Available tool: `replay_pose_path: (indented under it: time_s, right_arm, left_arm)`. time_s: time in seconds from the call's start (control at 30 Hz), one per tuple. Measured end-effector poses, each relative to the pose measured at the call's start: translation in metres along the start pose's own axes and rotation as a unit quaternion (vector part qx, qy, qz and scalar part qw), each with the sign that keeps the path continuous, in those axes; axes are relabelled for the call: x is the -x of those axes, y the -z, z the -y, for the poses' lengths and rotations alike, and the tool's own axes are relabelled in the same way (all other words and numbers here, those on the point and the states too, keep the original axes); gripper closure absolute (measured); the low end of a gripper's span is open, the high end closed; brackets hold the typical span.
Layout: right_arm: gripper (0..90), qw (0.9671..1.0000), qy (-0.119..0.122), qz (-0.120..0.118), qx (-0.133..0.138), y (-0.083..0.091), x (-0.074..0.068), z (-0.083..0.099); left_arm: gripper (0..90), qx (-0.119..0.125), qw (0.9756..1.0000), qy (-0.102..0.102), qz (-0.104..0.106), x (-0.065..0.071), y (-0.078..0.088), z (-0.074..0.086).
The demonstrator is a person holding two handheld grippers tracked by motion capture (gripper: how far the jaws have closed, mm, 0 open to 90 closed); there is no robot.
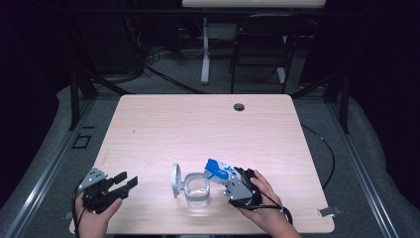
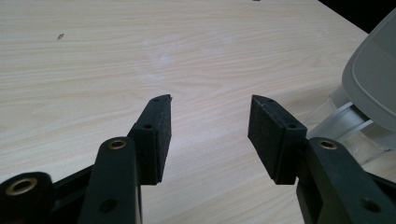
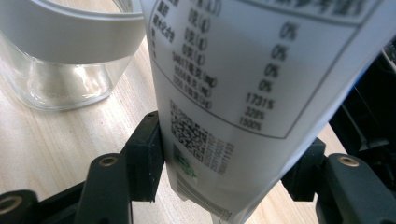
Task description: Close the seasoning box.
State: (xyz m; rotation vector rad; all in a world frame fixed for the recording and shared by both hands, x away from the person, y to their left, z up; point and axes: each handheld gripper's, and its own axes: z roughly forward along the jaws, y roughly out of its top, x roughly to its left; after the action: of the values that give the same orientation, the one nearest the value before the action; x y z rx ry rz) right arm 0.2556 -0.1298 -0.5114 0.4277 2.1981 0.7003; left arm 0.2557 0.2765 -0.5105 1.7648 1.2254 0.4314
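Glass jar [image 1: 197, 191], one, hinged lid [image 1: 175, 180] open at its 9 o'clock. Right gripper [image 1: 229, 174] clamps one white-blue packet [image 1: 216, 169]; left gripper [image 1: 128, 181] jaws apart, empty.

Packet [image 3: 243, 93] – white back, black print, QR square, small green mark; blue-and-white from the high view. Jar [image 1: 197, 191] – clear glass, grey rim band, grey lid [image 1: 176, 179]. Fingers [image 2: 156, 135] black. Tabletop [image 1: 198, 129] pale wood grain.

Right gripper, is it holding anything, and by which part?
Yes. The right gripper clamps a white and blue packet near its lower end, pads on both sides. The left gripper is open and empty.
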Motion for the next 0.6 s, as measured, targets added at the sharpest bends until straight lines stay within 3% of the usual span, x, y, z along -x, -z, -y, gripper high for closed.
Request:
replay_pose_path:
  time_s: [0.3, 0.6]
  right_arm:
    - [41.1, 0.9995, 0.031, 0.01, -0.008, -0.0026, -0.0048, -0.0039]
    - [41.2, 0.999, 0.043, 0.001, -0.013, -0.0055, -0.0058, -0.0056]
  left_arm:
    - [50.0, 0.0, 1.0, -0.001, 0.0, -0.0003, 0.0003, -0.0002]
    - [50.0, -0.001, 1.0, 0.002, -0.001, -0.0008, 0.0005, -0.0001]
